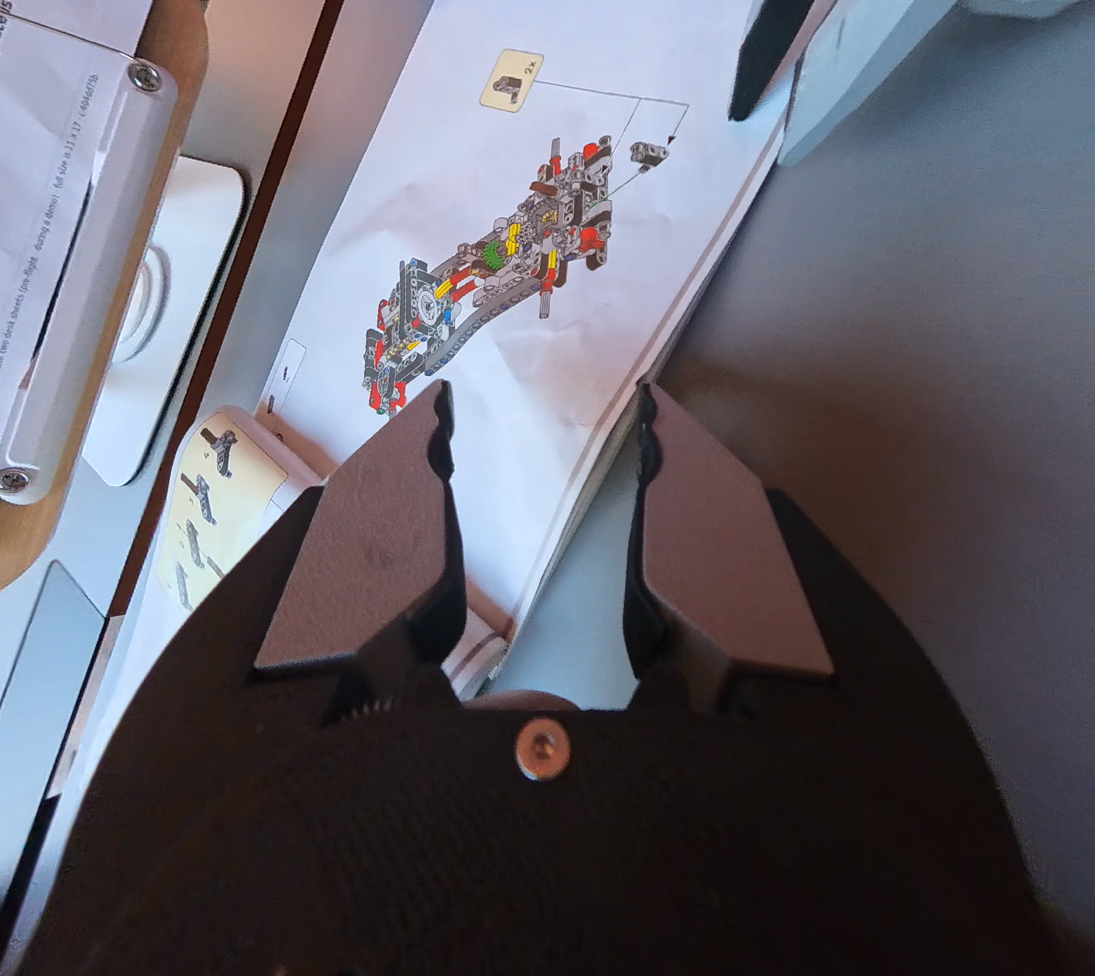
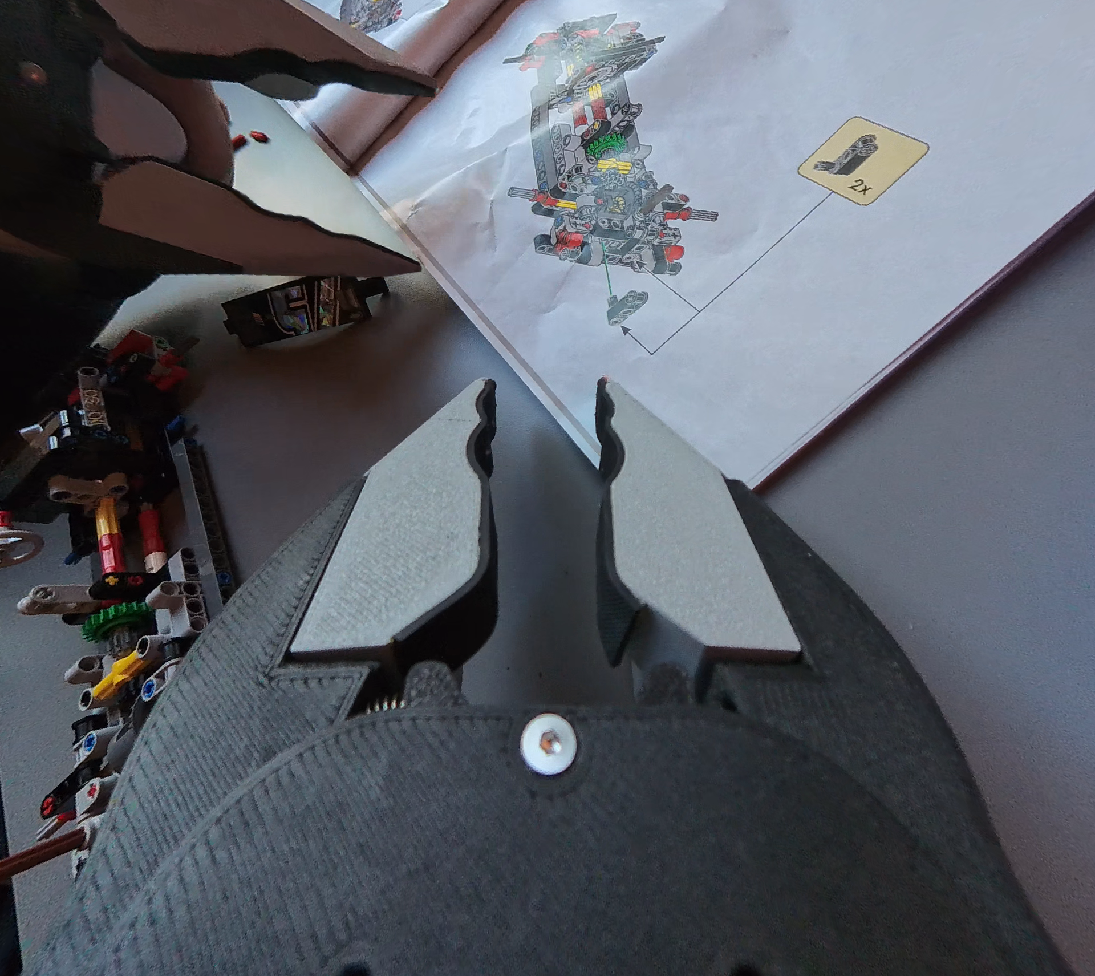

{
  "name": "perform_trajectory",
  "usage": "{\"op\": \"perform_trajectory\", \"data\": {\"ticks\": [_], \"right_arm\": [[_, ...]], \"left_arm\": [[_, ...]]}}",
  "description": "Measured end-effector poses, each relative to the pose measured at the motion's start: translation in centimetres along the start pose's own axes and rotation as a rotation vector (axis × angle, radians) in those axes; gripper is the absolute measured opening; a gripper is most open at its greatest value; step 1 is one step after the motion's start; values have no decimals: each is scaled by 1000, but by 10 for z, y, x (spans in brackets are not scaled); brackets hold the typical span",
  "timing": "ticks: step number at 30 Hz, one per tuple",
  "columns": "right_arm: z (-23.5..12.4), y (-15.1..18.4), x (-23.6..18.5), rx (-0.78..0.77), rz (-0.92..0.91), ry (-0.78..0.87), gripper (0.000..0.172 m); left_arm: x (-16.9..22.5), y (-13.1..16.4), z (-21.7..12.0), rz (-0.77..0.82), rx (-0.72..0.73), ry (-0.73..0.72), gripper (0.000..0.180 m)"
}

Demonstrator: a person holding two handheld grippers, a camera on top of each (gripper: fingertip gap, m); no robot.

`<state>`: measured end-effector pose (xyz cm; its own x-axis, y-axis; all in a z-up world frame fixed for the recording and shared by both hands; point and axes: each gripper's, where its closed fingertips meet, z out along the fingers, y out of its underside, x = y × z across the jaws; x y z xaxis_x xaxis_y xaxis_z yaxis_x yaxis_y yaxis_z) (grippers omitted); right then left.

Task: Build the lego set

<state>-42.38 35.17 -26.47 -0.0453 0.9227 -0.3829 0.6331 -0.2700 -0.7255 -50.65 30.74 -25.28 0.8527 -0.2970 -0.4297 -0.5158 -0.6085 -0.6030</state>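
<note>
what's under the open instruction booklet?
The open instruction booklet lies flat on the grey tabletop, which shows bare along its edges. Anything beneath the pages is covered. Both the left gripper and right gripper hang open, empty, over its near edge.

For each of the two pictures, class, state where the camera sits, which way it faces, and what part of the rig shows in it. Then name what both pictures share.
Left wrist view: sits on the left gripper, looks forward along its open, empty fingers over the open instruction booklet, toward a white panel edge.
Right wrist view: sits on the right gripper, looks down its open, empty fingers at the booklet's corner on the grey table; brick model at left.
Shared: the booklet's diagram page; the right view also shows the left gripper.
</note>
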Motion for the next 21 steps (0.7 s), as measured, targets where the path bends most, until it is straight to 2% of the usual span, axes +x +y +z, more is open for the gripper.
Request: {"op": "perform_trajectory", "data": {"ticks": [15, 21], "right_arm": [[1, 1, -3, -10, -15, -16, 31], [0, 1, -3, -10, -8, -22, 31]], "left_arm": [[2, 2, 2, 77, -9, -40, 63], [2, -4, -5, 15, 29, 10, 63]]}}
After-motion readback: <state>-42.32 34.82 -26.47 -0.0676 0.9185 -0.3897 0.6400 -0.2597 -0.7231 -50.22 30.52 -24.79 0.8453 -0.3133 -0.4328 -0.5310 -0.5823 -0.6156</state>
